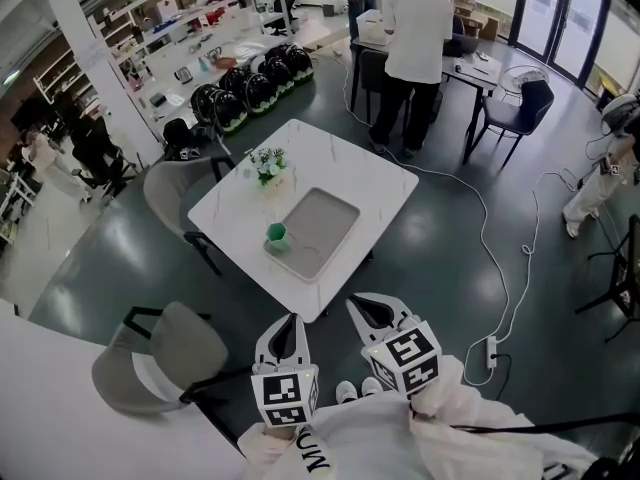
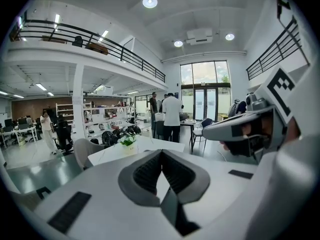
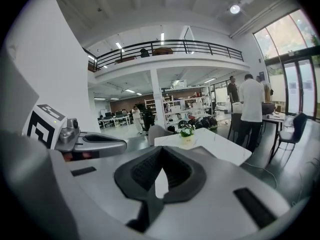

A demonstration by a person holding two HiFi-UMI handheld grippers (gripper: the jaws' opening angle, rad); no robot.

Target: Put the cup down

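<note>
A small green cup (image 1: 277, 234) stands upright on the left near corner of a grey tray (image 1: 322, 230), which lies on the white marble table (image 1: 360, 183). Both grippers hover side by side short of the table's near corner, well apart from the cup. My left gripper (image 1: 291, 320) is shut with nothing between its pads; its tips (image 2: 161, 151) meet. The right gripper (image 1: 362, 303) is likewise shut and empty, with its tips (image 3: 161, 149) together. The cup is hidden in both gripper views.
A vase of white flowers (image 1: 268, 164) stands on the table's far left part. Grey chairs sit at the left (image 1: 172, 196) and near left (image 1: 160, 358). A white cable and power strip (image 1: 490, 352) lie on the floor at right. A person (image 1: 412, 48) stands beyond the table.
</note>
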